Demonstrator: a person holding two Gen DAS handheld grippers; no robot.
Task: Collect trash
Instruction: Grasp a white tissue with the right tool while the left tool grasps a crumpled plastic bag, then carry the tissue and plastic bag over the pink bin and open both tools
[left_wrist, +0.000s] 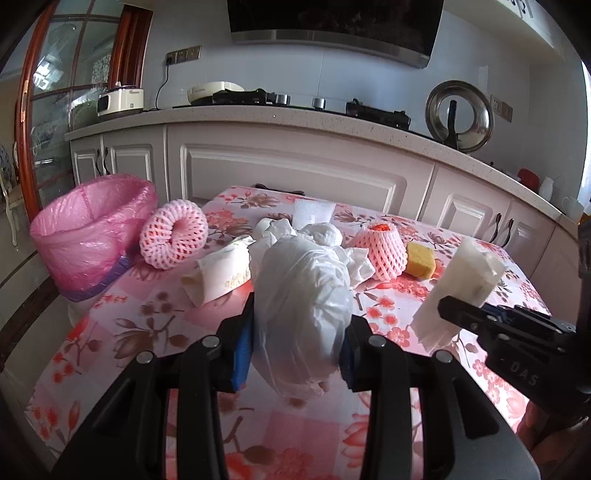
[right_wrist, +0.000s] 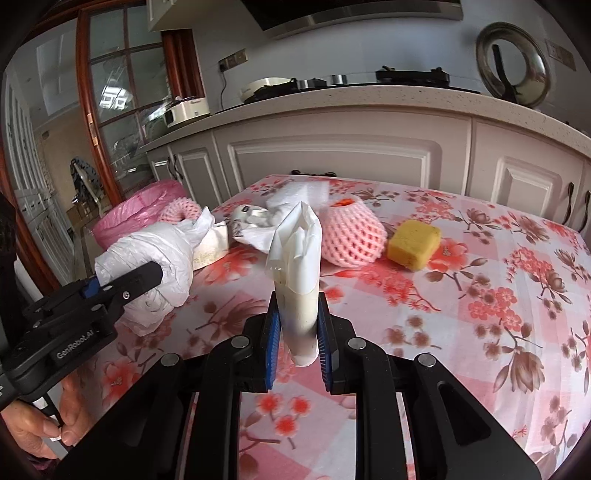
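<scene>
My left gripper (left_wrist: 300, 332) is shut on a crumpled white plastic bag (left_wrist: 303, 302), held above the table; it also shows in the right wrist view (right_wrist: 155, 254). My right gripper (right_wrist: 298, 325) is shut on a white folded wrapper (right_wrist: 297, 258), which also shows in the left wrist view (left_wrist: 458, 288). The bin with a pink liner (left_wrist: 88, 236) stands at the table's left edge. Crumpled tissues (left_wrist: 277, 229), a paper packet (left_wrist: 221, 273), two pink foam fruit nets (left_wrist: 173, 238) (left_wrist: 376, 251) and a yellow sponge (left_wrist: 421, 260) lie on the table.
The table has a pink floral cloth (right_wrist: 480, 295). White kitchen cabinets (left_wrist: 295, 170) with a stove and a pot lid (left_wrist: 460, 116) stand behind it. A white foam piece (left_wrist: 314, 212) lies at the far edge. A wooden glass door (left_wrist: 55, 92) is at left.
</scene>
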